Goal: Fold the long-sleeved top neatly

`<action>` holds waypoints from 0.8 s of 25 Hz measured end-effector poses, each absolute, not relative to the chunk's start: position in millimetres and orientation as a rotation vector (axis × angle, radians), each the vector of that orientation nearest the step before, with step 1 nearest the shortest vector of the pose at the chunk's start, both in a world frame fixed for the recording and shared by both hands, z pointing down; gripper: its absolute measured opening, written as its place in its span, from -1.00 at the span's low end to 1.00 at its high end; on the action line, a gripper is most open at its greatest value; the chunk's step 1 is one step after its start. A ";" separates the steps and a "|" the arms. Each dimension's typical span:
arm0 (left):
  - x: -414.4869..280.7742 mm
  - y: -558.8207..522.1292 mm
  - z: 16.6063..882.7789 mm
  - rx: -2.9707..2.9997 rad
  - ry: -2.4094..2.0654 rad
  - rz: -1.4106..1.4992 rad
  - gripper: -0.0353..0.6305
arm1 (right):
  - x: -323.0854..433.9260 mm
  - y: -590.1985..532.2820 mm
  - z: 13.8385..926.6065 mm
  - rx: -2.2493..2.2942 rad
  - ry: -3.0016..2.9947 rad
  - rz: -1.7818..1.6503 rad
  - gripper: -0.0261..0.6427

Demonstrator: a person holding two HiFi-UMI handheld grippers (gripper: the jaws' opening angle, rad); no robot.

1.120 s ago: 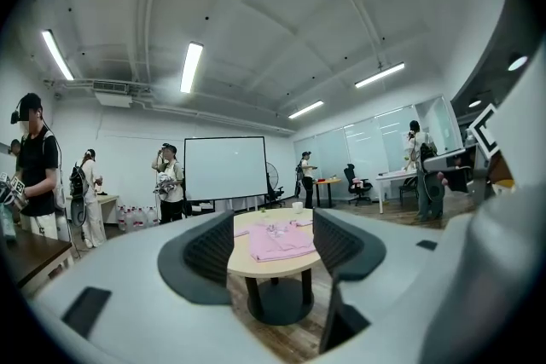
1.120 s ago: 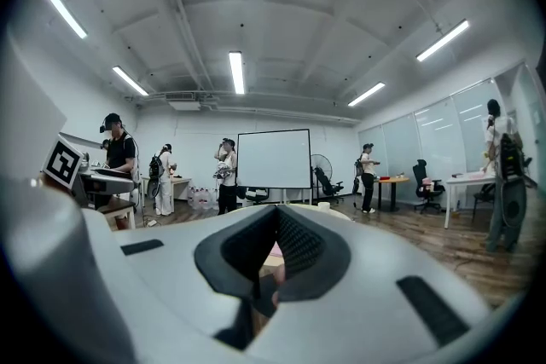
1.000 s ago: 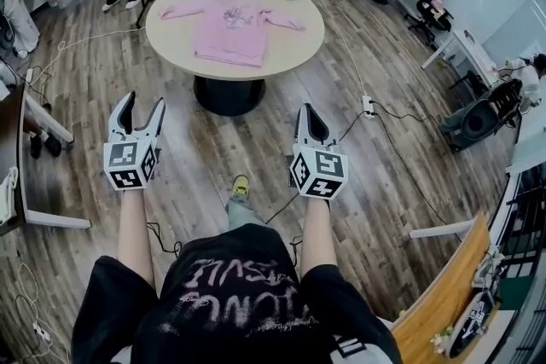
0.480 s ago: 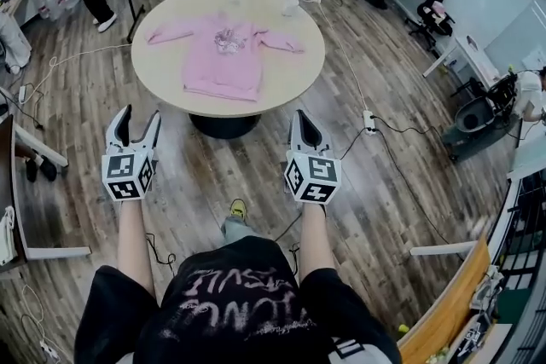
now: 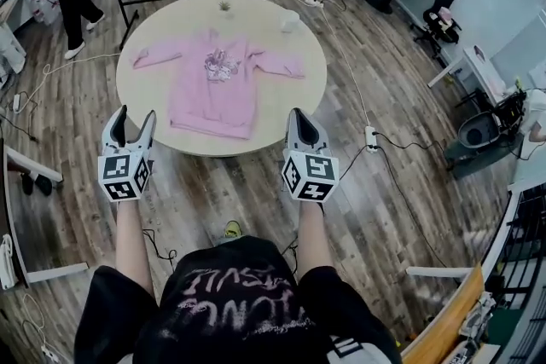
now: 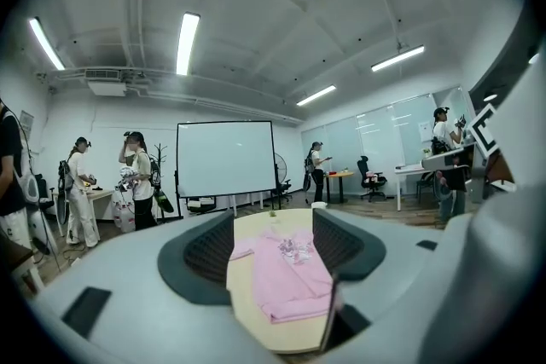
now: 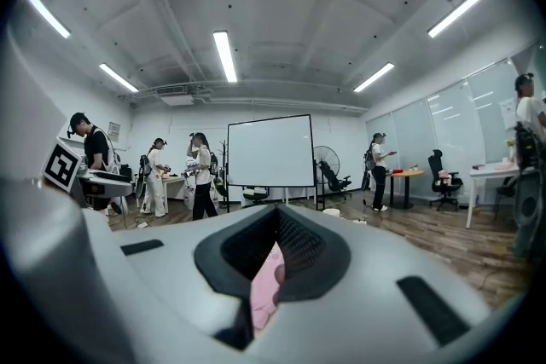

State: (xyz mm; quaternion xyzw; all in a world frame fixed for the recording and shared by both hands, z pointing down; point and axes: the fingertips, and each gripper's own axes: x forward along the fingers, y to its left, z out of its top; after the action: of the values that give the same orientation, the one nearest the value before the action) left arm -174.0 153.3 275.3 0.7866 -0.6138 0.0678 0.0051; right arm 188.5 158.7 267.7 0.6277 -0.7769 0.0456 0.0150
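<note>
**Head view: fold not yet begun**

Left tongs (image 5: 134, 117) stand spread and empty; right tongs (image 5: 299, 117) are pressed together. Both hang by the near edge of the round tabletop (image 5: 294, 94), where the pink long-sleeved top (image 5: 213, 81) lies flat, sleeves out. I'd open the right before pinching a sleeve.

Left hand-held gripper (image 5: 136, 112) spread, right (image 5: 299, 112) closed

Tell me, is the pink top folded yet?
Nothing is folded yet: the pink top lies flat on the round table, sleeves spread. The left gripper, fingers apart, and right gripper, fingers together, are empty, not touching it. All the folding is left.
</note>
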 end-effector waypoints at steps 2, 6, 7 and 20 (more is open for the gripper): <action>-171.8 134.1 275.5 2.458 -1.928 0.220 -0.04 | 190.2 136.4 267.6 1.950 -2.421 0.141 -0.91; -174.8 106.6 282.8 2.427 -1.943 0.248 -0.03 | 186.6 100.4 277.0 1.919 -2.425 0.157 -0.91; -176.8 100.3 284.5 2.418 -1.947 0.250 -0.04 | 185.1 92.7 279.1 1.912 -2.429 0.164 -0.91; -212.3 -11.1 307.0 2.393 -1.928 0.276 -0.04 | 157.1 -12.6 294.6 1.917 -2.401 0.203 -0.91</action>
State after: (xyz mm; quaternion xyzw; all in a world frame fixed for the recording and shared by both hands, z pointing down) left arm -212.3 -11.1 307.0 0.7752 -0.6247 0.0893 0.0280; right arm 157.1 -12.6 294.6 0.6223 -0.7794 0.0659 0.0310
